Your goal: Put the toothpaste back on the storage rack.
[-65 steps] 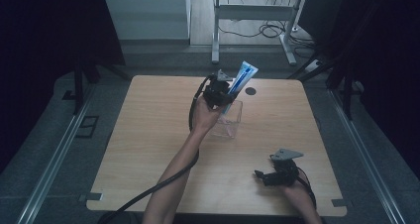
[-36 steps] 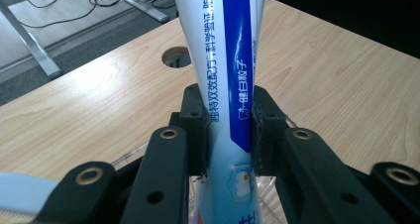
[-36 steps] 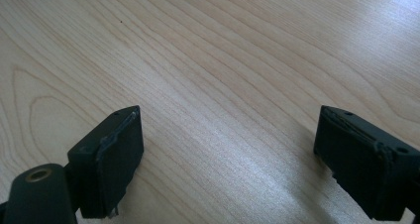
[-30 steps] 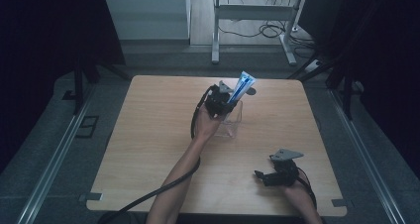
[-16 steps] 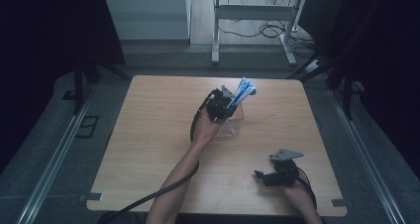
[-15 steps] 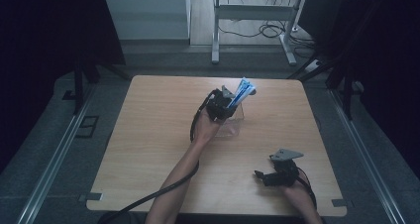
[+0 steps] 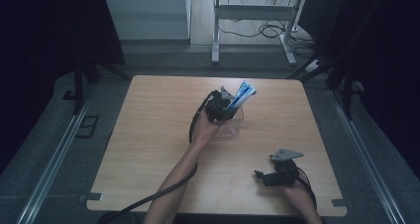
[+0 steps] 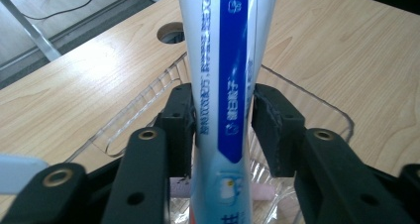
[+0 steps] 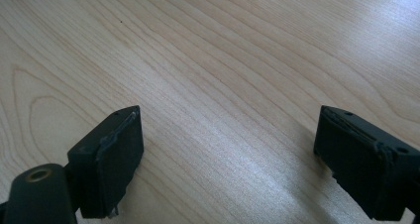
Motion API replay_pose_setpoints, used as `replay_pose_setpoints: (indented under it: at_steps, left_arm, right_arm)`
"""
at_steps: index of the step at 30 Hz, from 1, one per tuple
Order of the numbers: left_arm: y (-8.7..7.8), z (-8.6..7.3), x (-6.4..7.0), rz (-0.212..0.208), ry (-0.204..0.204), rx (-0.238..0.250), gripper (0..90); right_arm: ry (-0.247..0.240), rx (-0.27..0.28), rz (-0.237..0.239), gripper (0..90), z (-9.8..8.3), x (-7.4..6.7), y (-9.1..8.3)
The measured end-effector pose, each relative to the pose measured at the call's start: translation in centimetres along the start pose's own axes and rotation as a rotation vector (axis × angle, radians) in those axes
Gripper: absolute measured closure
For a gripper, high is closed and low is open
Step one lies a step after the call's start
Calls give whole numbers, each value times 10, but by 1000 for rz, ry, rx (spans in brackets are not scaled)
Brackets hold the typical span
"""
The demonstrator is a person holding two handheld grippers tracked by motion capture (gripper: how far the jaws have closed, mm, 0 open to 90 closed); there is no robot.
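A white and blue toothpaste tube (image 7: 243, 92) (image 8: 223, 85) stands nearly upright between the jaws of my left gripper (image 7: 223, 108) (image 8: 223, 122), which is shut on it. Its lower end hangs just above a clear plastic tray (image 7: 235, 129) (image 8: 307, 92) in the middle of the wooden table (image 7: 148, 135). A pink object (image 8: 263, 193) lies in the tray behind the tube. My right gripper (image 7: 259, 176) (image 9: 228, 154) rests low over the bare tabletop at the near right, jaws wide open with nothing between them.
A round cable hole (image 8: 171, 34) is cut in the table just beyond the tray. Bare wood (image 9: 223, 60) lies all round the right gripper. A metal desk frame (image 7: 247, 30) and cables stand on the floor past the far edge.
My left gripper has brought the tube toward the near side and down over the tray, tilting it more to the right. The right gripper has stayed put.
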State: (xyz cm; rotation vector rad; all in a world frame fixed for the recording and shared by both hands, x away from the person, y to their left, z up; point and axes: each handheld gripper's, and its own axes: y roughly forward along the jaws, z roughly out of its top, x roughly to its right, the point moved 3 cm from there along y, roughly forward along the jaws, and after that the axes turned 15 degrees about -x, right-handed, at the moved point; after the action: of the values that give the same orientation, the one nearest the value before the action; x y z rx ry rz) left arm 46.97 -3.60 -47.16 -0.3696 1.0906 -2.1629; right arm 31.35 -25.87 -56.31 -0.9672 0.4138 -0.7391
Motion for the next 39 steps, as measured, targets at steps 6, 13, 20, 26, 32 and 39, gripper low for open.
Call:
replay_pose_setpoints:
  at_steps: [6,13,20,26,32,39]
  left_arm:
    - [-4,-1,2,-13,5,11,530]
    - [-8,-3,1,-41,-1,29,449]
    - [-14,-5,-1,-81,-14,27,336]
    - [-18,-6,-1,-95,-16,9,222]
    - [-25,-6,1,-118,-24,18,148]
    - [-32,-8,2,-141,-25,29,134]
  right_arm:
    - [1,-1,0,121,0,0,0]
    - [0,0,0,121,0,0,0]
    - [0,0,0,121,0,0,0]
    - [0,0,0,121,0,0,0]
    - [0,0,0,121,0,0,0]
    - [0,0,0,121,0,0,0]
